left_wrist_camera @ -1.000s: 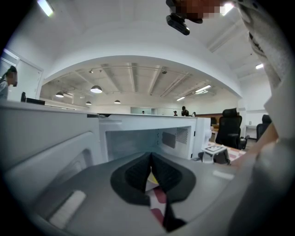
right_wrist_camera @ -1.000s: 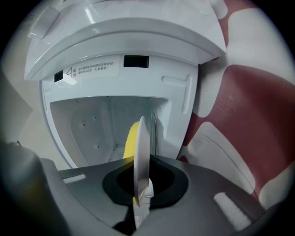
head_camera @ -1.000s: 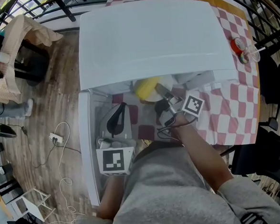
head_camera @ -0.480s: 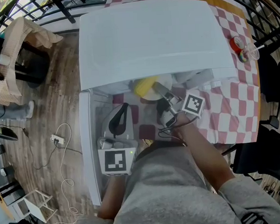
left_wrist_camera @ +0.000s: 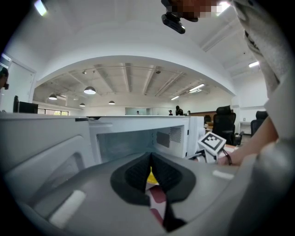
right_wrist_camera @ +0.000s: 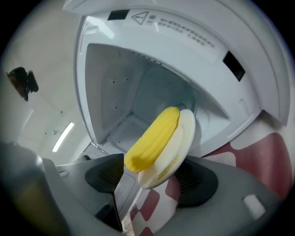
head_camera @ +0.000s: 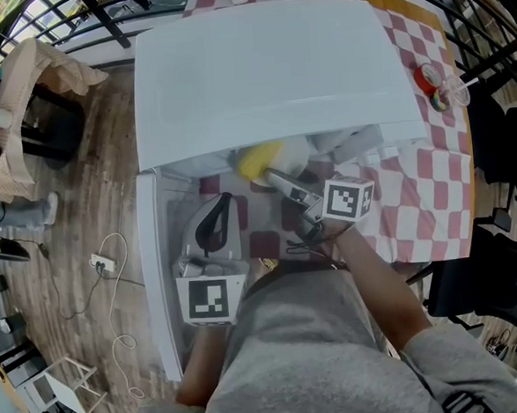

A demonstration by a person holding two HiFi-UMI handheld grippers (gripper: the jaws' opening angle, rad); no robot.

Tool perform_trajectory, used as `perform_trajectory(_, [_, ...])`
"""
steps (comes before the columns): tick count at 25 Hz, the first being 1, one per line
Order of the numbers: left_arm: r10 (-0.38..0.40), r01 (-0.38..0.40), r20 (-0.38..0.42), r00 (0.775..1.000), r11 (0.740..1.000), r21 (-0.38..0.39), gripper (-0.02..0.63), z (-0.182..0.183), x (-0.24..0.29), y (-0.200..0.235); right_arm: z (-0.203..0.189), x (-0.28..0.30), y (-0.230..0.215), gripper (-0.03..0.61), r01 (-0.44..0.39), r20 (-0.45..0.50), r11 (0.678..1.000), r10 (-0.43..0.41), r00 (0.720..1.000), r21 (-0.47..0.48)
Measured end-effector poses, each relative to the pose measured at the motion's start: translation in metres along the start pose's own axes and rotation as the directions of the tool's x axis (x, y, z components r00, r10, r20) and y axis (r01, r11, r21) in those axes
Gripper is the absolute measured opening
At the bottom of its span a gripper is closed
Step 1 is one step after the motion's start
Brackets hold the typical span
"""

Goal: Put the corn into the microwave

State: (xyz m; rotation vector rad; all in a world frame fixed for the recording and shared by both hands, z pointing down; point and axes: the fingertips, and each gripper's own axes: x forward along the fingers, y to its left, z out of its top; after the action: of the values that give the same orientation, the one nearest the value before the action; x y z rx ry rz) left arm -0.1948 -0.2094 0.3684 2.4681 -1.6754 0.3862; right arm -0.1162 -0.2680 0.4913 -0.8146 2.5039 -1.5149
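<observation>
The yellow corn lies on a cream plate at the mouth of the white microwave, whose door hangs open at the left. In the right gripper view the corn and plate sit between the jaws of my right gripper, which are opening; the left pad stands apart from the corn. In the head view my right gripper points at the plate's near edge. My left gripper is shut and empty in front of the open door, facing the microwave's cavity.
A red-and-white checked cloth covers the table under and right of the microwave. A small red-topped object lies at the far right. Cables trail on the wooden floor at the left, near a chair with beige cloth.
My right gripper has rolled and its jaws have parted from the plate. Corn and plate stay at the microwave's mouth. The left gripper has barely moved.
</observation>
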Motion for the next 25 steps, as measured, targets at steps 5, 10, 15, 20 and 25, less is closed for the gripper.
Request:
perform_trajectory(5, [-0.007, 0.007, 0.004, 1.0, 1.0, 0.008, 0.011, 0.001, 0.001, -0.003, -0.007, -0.001, 0.004, 0.384, 0.066, -0.075, 0.976, -0.084, 0.994, -0.21])
perform_trajectory(10, [-0.009, 0.009, 0.001, 1.0, 1.0, 0.015, 0.011, 0.002, 0.0, -0.006, -0.013, -0.013, -0.006, 0.419, 0.143, -0.095, 0.941, -0.18, 0.979, -0.307])
perform_trajectory(15, [-0.011, 0.011, 0.009, 1.0, 1.0, 0.017, 0.011, 0.003, 0.001, -0.007, -0.013, -0.03, -0.012, 0.423, 0.195, -0.086, 0.899, -0.247, 0.965, -0.392])
perform_trajectory(20, [-0.013, 0.013, 0.009, 1.0, 1.0, 0.018, 0.011, 0.002, 0.001, -0.008, 0.002, -0.043, 0.002, 0.434, 0.306, 0.078, 0.74, -0.326, 0.942, -0.599])
perform_trajectory(25, [-0.017, 0.017, 0.008, 1.0, 1.0, 0.014, 0.011, 0.0, 0.0, -0.01, -0.004, -0.033, 0.002, 0.435, 0.368, 0.141, 0.632, -0.38, 0.914, -0.681])
